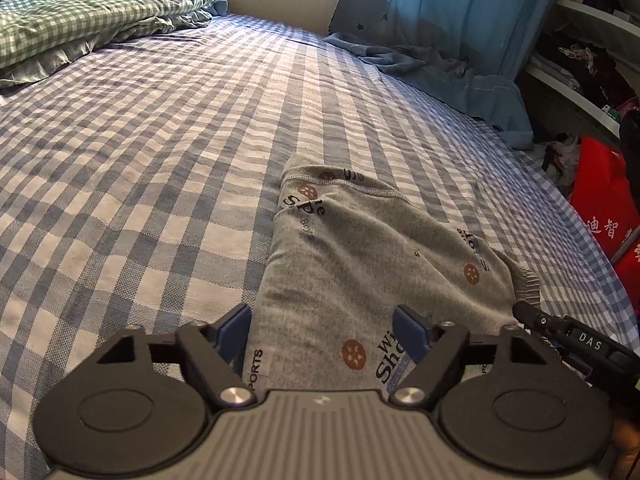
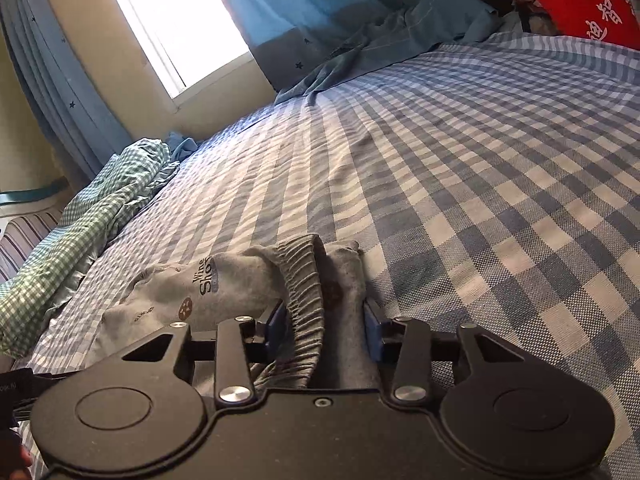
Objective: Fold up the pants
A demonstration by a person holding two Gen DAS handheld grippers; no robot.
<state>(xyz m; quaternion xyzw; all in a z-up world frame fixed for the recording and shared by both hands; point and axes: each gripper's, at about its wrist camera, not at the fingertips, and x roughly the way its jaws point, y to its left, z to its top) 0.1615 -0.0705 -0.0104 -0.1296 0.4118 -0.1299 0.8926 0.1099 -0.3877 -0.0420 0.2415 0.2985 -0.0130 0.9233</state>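
Note:
Grey pants [image 1: 360,264] with printed words and brown dots lie folded on the checked bed sheet [image 1: 160,160]. My left gripper [image 1: 322,330] is open and straddles the near end of the pants, one blue pad at the cloth's left edge and the other over the cloth. In the right wrist view, the elastic waistband [image 2: 308,300] and a fold of grey cloth stand bunched between the blue pads of my right gripper [image 2: 326,328], which is shut on them. The rest of the pants [image 2: 192,292] trails off to the left. The right gripper's black finger [image 1: 528,314] shows at the waistband edge.
A rumpled green checked quilt [image 1: 92,12] lies at the far left of the bed. A blue curtain [image 1: 440,8] hangs by the window, its hem spilling onto the sheet. A red bag [image 1: 600,200] and shelves stand beyond the bed's right edge.

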